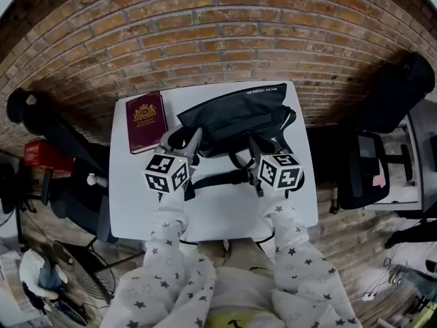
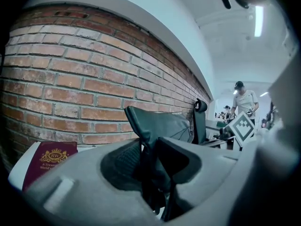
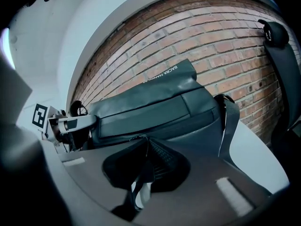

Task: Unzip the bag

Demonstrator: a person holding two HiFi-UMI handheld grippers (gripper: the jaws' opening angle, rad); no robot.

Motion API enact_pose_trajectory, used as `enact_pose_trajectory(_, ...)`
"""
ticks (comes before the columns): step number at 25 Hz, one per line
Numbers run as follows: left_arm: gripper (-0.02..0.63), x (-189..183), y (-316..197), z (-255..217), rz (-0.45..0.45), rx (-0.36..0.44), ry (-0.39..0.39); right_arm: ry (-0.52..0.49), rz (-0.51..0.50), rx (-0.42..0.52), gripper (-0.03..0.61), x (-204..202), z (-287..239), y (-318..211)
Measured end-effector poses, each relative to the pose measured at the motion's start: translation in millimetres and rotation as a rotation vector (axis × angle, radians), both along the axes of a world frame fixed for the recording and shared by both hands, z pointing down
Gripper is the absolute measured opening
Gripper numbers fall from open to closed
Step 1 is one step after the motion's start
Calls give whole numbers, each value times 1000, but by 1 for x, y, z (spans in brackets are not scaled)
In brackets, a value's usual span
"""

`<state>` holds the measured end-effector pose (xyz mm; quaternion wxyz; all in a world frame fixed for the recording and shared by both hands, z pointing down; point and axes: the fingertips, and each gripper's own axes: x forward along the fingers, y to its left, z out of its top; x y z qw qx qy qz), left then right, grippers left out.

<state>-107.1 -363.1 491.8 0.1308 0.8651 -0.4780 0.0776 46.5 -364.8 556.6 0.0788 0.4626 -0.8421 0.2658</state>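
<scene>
A black bag [image 1: 232, 118] lies across the back of the white table [image 1: 218, 217], its strap [image 1: 218, 178] trailing toward me. My left gripper [image 1: 183, 142] is at the bag's left end; in the left gripper view a fold of the bag [image 2: 160, 124] is pinched in the left gripper [image 2: 150, 149]. My right gripper [image 1: 254, 149] is at the bag's front right. In the right gripper view the right gripper [image 3: 145, 149] is shut on a thin zipper pull at the bag [image 3: 150, 107] front edge. The zipper line itself is hard to make out.
A dark red booklet [image 1: 145, 120] lies on the table left of the bag. A brick wall [image 1: 218, 33] stands right behind the table. Black office chairs stand to the right [image 1: 369, 169] and left [image 1: 61, 142]. A person [image 2: 244, 100] stands far off.
</scene>
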Motion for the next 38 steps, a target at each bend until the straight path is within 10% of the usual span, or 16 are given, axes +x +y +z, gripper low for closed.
enact_pose_trajectory(38, 121, -6, -3, 2, -113, 38, 18, 27, 201, 27, 21, 122, -1, -45)
